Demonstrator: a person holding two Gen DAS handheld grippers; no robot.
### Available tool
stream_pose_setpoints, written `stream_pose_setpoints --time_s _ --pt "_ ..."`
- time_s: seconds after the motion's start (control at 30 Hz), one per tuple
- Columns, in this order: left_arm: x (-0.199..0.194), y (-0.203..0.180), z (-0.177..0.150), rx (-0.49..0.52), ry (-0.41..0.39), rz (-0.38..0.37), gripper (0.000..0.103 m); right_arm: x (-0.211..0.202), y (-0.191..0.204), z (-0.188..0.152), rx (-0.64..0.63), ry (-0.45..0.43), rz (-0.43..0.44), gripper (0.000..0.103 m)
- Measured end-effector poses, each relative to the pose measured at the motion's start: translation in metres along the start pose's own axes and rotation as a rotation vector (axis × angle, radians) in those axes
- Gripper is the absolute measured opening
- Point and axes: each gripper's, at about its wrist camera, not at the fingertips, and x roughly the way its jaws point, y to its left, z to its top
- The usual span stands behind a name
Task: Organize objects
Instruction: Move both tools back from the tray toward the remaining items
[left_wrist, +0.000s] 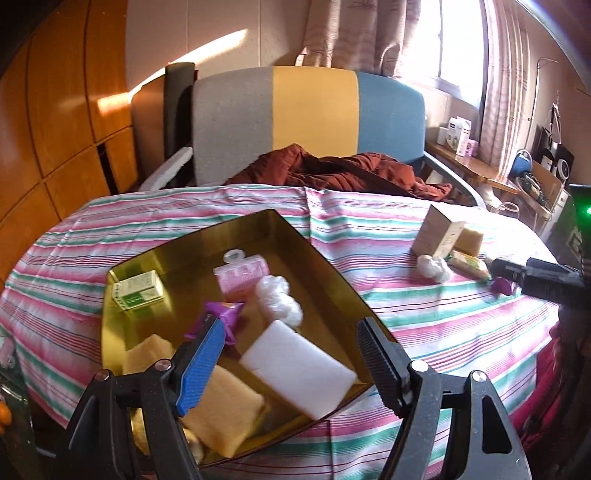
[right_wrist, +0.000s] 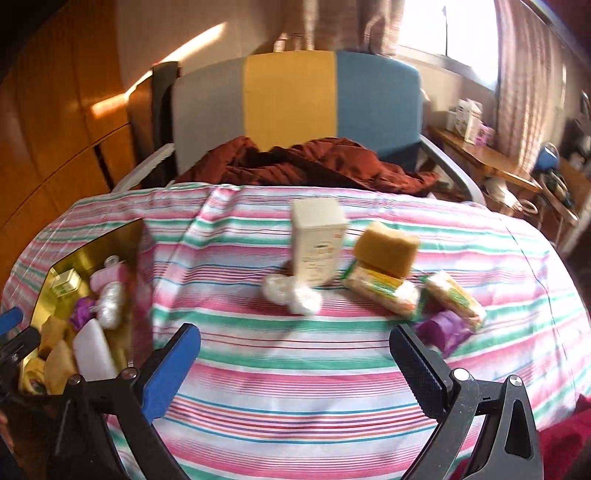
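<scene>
A striped cloth (right_wrist: 295, 354) covers the desk; beyond it stand a grey, yellow and blue chair (left_wrist: 310, 122), a rust blanket (left_wrist: 332, 168), wood panels on the left and a bright curtained window on the right. The gold tray (left_wrist: 325, 254) sits left, holding a white block (left_wrist: 299, 365), sponges and packets. A box (right_wrist: 317, 243), sponge (right_wrist: 386, 247) and packets (right_wrist: 384, 288) stand far right, blurred. Left gripper (left_wrist: 291, 350) spreads wide over the tray, right gripper (right_wrist: 295, 363) wide over cloth; both empty.
</scene>
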Motion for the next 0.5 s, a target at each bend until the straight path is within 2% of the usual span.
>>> stream_pose_setpoints --time_s 0.13,0.3,0.5 --pt "0.008 -0.010 0.004 0.006 0.023 -0.036 0.075 0.005 -0.044 0.008 0.080 0.014 -0.053 0.103" --pt "0.016 -0.032 0.011 0.060 0.037 -0.062 0.075 0.015 -0.100 0.016 0.173 0.013 -0.128 0.103" --pt "0.034 -0.072 0.025 0.142 0.057 -0.117 0.075 0.026 -0.163 0.009 0.357 0.006 -0.203 0.103"
